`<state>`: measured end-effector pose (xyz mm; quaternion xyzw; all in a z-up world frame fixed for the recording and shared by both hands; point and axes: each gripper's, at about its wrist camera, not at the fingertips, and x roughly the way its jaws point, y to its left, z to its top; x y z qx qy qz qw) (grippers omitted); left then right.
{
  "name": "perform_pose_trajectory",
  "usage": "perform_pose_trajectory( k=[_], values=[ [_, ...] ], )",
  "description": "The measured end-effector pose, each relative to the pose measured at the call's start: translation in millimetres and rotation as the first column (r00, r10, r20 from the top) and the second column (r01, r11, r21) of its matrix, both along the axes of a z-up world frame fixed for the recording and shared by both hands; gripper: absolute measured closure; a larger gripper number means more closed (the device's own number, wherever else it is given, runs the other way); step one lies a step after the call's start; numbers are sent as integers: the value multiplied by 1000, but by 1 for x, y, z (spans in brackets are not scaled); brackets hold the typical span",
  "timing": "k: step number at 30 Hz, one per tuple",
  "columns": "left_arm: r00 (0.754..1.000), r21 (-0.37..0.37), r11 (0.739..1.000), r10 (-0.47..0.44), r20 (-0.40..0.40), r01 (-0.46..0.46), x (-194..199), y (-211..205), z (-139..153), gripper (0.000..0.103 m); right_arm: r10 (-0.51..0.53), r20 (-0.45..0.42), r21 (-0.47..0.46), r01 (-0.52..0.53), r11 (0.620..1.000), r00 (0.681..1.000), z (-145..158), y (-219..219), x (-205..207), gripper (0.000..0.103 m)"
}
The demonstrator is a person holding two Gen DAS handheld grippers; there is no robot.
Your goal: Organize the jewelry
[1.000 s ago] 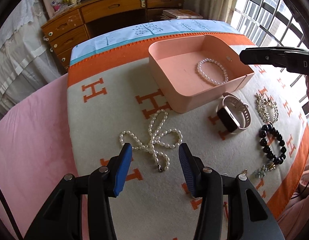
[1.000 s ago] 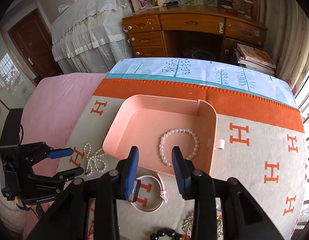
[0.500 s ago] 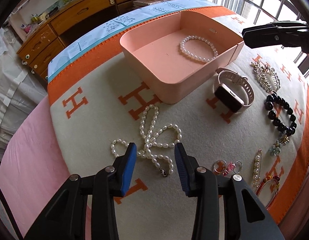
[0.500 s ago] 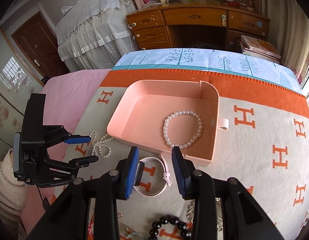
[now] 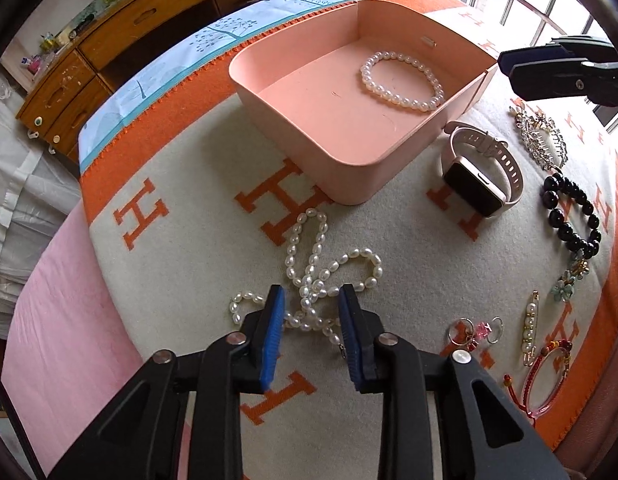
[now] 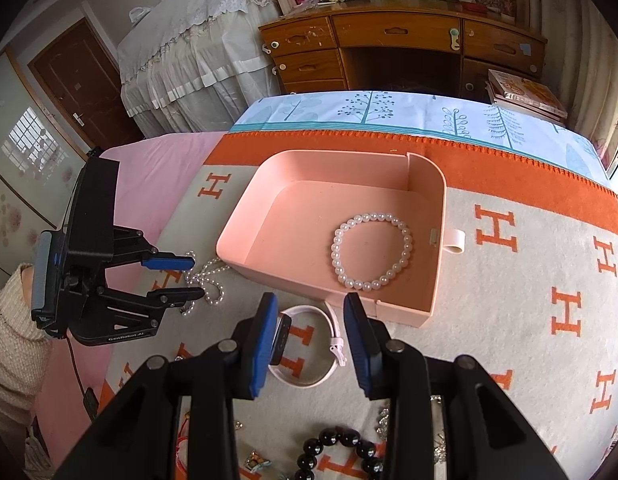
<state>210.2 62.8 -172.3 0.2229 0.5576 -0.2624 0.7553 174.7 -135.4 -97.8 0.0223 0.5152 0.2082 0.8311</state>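
- Your left gripper straddles the tangled pearl necklace on the blanket; its jaws have just been closing, pads not yet pressing the pearls.
- Your right gripper hovers spread, empty, above the watch.
- The pearl bracelet lies inside the pink tray, far of the necklace.

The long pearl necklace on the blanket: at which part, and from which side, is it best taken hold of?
Probably at the knot-like middle of the pearl necklace, where its loops cross and strands bunch. It lies flat on the blanket, so come from above. The left gripper already straddles this bunch; its jaws have just been closing, not yet pressing.
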Motion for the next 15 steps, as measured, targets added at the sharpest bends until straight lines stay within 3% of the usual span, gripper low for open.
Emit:
perform_pose_trajectory(
  k=[1,9,15],
  values=[
    [1000,5,1000,8,-15,-7,2,0,-3,95,-3,-5,3,3,1000,1000,-1,0,0,68],
    [993,-45,992,117,-21,-118,7,8,-2,100,-17,-29,8,17,1000,999,-7,-4,1,68],
    [969,-134,962,245,44,-237,-2,14,33,100,-30,-20,22,31,999,999,0,-9,-3,68]
  ],
)
